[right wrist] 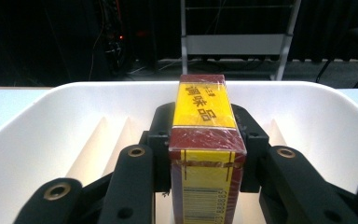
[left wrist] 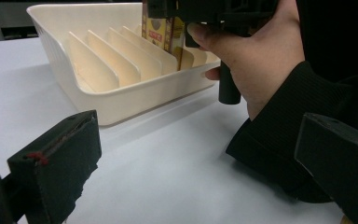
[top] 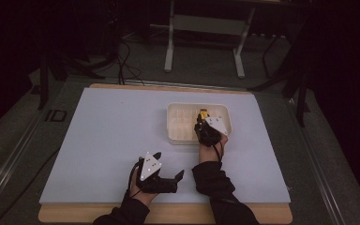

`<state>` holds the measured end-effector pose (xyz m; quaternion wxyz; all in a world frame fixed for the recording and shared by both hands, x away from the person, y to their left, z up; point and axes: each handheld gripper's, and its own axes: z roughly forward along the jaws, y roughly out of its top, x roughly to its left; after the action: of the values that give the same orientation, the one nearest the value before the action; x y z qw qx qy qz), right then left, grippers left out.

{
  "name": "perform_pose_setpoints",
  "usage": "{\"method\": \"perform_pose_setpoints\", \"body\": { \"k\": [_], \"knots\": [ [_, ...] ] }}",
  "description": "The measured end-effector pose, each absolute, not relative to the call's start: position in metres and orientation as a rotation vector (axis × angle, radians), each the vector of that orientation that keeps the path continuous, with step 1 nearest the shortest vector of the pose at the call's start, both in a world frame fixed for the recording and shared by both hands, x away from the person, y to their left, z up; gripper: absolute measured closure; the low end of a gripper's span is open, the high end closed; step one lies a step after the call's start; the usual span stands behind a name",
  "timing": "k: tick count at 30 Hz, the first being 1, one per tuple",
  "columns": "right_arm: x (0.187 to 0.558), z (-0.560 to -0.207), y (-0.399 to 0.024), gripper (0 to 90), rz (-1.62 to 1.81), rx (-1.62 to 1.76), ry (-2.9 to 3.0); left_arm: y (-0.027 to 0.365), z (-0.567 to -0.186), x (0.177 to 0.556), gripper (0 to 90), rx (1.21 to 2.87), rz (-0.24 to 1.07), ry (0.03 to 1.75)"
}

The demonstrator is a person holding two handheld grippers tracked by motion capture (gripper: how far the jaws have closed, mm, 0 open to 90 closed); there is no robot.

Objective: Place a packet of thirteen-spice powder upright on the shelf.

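Here, right claw (right wrist: 207, 154) clamped on glossy yellow-maroon carton (right wrist: 205, 140), over ribbed cream plastic tray (top: 176, 123), left claw (top: 168, 176) agape, empty.

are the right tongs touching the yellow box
Touching: the right gripper view shows the right tongs clamped on both sides of the box.

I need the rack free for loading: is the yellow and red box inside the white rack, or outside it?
Inside: the box stands upright between the dividers of the rack, clamped by the right gripper.

Pale blue mat (top: 108, 140) covers the wooden worktop (top: 51, 213). Metal frame stand (top: 206, 28) stands beyond the far edge.
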<state>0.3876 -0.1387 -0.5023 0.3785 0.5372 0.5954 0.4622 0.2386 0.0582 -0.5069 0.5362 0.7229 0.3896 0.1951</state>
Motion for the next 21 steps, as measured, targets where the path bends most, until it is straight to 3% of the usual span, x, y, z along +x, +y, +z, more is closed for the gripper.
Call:
{"method": "perform_pose_setpoints", "body": {
  "k": [4,10,17,21],
  "knots": [
    [0.39,-0.499,-0.141,61.0,1.197,1.397,1.568,0.058,-0.507,0.238,1.2,1.723,0.465,0.924],
    [0.391,-0.484,-0.146,47.0,1.215,1.338,1.627,0.058,-0.507,0.239,1.2,1.723,0.457,0.93],
    [0.389,-0.468,-0.157,22.5,1.299,1.28,1.76,0.058,-0.506,0.239,1.2,1.72,0.448,0.933],
    [0.386,-0.464,-0.165,13.1,1.395,1.231,1.834,0.058,-0.506,0.239,1.2,1.721,0.446,0.937]
  ]
}}
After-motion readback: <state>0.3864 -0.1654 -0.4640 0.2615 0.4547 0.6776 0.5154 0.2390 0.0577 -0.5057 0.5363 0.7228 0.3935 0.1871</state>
